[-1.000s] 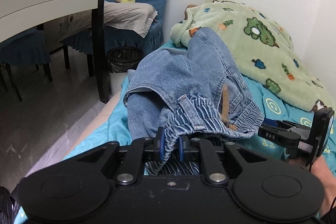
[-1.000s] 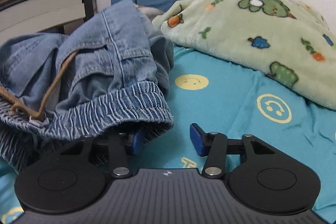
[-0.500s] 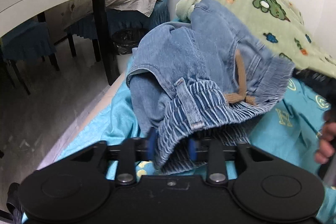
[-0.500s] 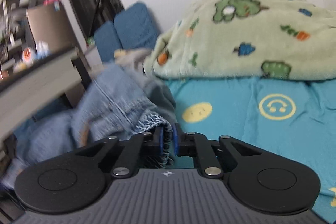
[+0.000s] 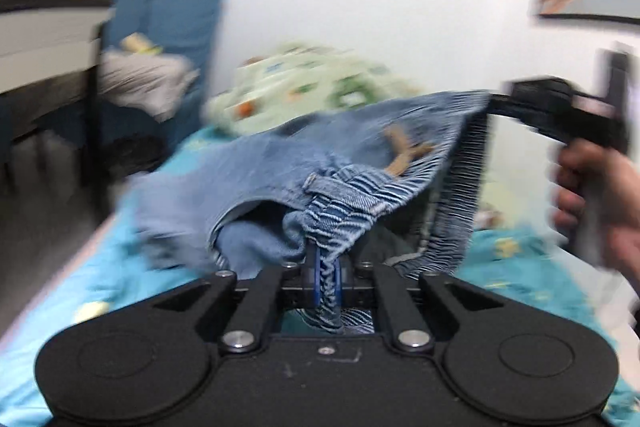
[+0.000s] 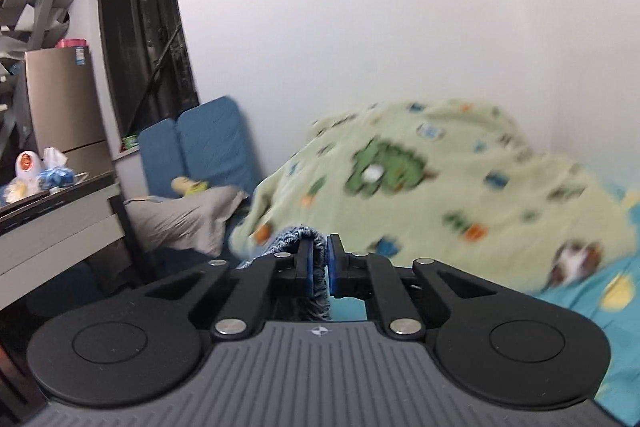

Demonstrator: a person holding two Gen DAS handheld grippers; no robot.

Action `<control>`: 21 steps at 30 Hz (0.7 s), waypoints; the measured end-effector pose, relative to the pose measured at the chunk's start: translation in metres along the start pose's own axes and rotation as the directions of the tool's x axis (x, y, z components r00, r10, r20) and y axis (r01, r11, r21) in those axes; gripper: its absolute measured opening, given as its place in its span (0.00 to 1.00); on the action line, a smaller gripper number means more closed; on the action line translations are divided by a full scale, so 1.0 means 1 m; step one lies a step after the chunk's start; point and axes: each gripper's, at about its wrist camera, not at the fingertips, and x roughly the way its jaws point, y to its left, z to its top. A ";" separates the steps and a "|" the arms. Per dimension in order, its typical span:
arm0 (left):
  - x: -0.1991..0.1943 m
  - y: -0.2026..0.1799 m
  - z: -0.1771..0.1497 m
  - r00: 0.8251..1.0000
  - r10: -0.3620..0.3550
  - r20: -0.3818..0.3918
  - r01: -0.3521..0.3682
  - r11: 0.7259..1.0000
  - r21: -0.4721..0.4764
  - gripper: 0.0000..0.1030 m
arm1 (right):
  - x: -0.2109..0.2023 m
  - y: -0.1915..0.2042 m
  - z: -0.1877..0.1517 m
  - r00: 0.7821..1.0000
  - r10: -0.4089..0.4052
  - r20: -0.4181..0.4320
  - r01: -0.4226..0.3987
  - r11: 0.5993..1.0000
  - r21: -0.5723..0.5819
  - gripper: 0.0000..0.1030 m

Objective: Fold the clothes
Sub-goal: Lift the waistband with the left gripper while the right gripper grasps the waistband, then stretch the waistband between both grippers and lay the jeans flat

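A pair of blue denim jeans (image 5: 320, 155) with an elastic waistband and a brown drawstring hangs above the turquoise bed sheet (image 5: 120, 267), stretched between my two grippers. My left gripper (image 5: 327, 263) has its jaws closing tight on a bunched part of the waistband. My right gripper (image 5: 494, 101), held by a person's hand (image 5: 600, 195), grips the waistband's far corner at the upper right. In the right wrist view the right gripper (image 6: 318, 263) is shut on a fold of denim (image 6: 292, 239). Most of the jeans hang out of sight below it.
A green cartoon-print blanket (image 6: 420, 187) is heaped at the back of the bed against the white wall. Blue padded chairs (image 6: 208, 143) with a grey cloth stand past the bed's end. A dark-edged table (image 6: 60, 223) with clutter stands at the left. The floor lies beside the bed.
The right gripper shut on the waistband and rose. Both grippers lifted the jeans off the bed, and the waistband is now pulled out between them.
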 end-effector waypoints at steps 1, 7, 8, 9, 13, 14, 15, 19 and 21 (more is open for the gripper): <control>0.003 -0.018 -0.001 0.999 -0.033 0.007 0.033 0.999 0.008 0.05 | -0.002 -0.008 0.010 1.000 -0.018 -0.001 0.018 1.000 -0.020 0.06; 0.047 -0.116 -0.006 0.984 -0.179 0.008 0.178 0.983 0.042 0.06 | -0.001 -0.083 0.055 0.993 -0.121 -0.015 0.119 0.991 -0.067 0.06; 0.059 -0.131 -0.009 0.981 -0.195 0.006 0.195 0.980 0.051 0.06 | 0.003 -0.099 0.059 0.990 -0.140 -0.020 0.138 0.988 -0.074 0.06; 0.073 -0.145 -0.012 0.978 -0.211 -0.003 0.210 0.976 0.055 0.06 | 0.006 -0.114 0.061 0.987 -0.156 -0.026 0.154 0.985 -0.073 0.06; 0.131 -0.196 -0.035 0.967 -0.253 -0.045 0.255 0.964 0.078 0.07 | 0.030 -0.178 0.051 0.980 -0.195 -0.037 0.193 0.980 -0.048 0.06; 0.147 -0.207 -0.043 0.965 -0.256 -0.057 0.260 0.962 0.085 0.08 | 0.038 -0.192 0.045 0.978 -0.204 -0.038 0.202 0.978 -0.053 0.06; 0.161 -0.215 -0.051 0.964 -0.256 -0.068 0.262 0.961 0.085 0.08 | 0.048 -0.207 0.037 0.976 -0.214 -0.043 0.211 0.976 -0.059 0.06; 0.220 -0.233 -0.084 0.961 -0.229 -0.154 0.243 0.967 0.080 0.09 | 0.089 -0.256 -0.008 0.965 -0.242 -0.102 0.235 0.969 -0.078 0.06; 0.242 -0.233 -0.097 0.959 -0.210 -0.189 0.229 0.970 0.086 0.09 | 0.108 -0.274 -0.030 0.959 -0.248 -0.135 0.239 0.968 -0.080 0.06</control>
